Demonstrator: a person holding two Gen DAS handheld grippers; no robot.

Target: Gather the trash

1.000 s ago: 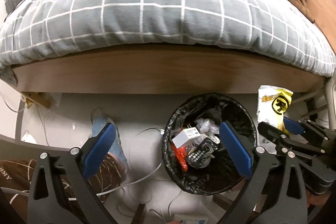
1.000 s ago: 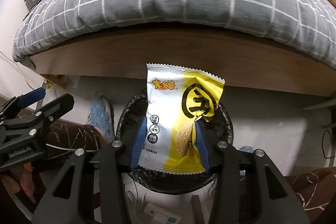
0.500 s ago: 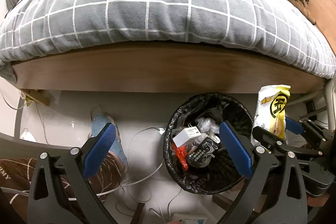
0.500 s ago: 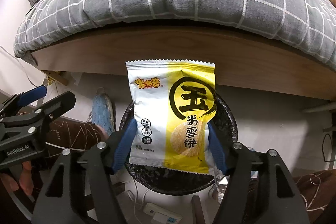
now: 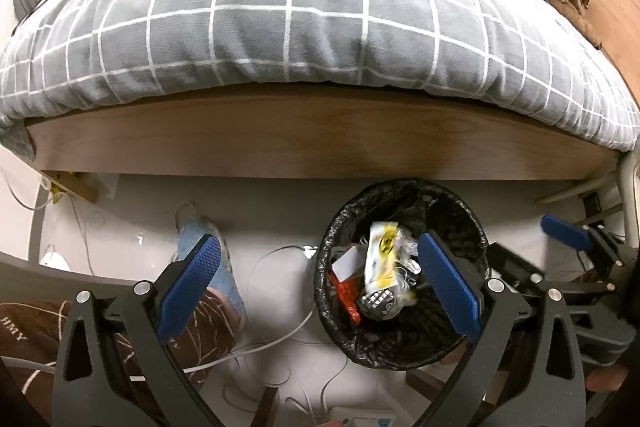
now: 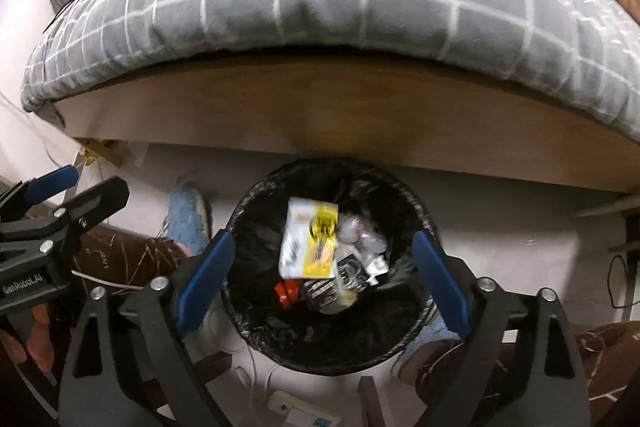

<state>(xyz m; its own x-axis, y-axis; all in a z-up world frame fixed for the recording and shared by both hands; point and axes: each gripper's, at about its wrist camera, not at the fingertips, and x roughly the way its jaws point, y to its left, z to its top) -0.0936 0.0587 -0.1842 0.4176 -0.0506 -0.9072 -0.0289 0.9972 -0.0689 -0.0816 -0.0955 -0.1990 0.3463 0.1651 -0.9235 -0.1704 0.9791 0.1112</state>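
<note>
The right gripper (image 6: 320, 275) is positioned directly above the round wastebasket lined with a black plastic bag (image 6: 256, 323). Its two blue-padded fingers (image 6: 206, 279) are spread wide, one on each side of the basket opening, and hold nothing. The yellow-and-white foil snack packet (image 6: 308, 243) lies inside the basket on top of the other refuse, clear of both pads; its printed face is blurred. Just beside it in the basket are a red wrapper (image 6: 286, 293), crumpled clear plastic (image 6: 360, 231) and a dark printed package (image 6: 348, 273).

The left gripper (image 5: 320, 287) is also fully open and empty. Its right pad overlaps the basket rim in the left wrist view; its left pad sits over the light floor (image 5: 280, 207), in front of a blue shoe (image 5: 200, 247).

The basket stands on the floor just in front of the wooden bed frame board (image 5: 320, 139). A grey quilt with a white grid pattern (image 5: 300, 19) overhangs the board. White cables (image 5: 272, 331) run across the floor to the left of the basket.
</note>
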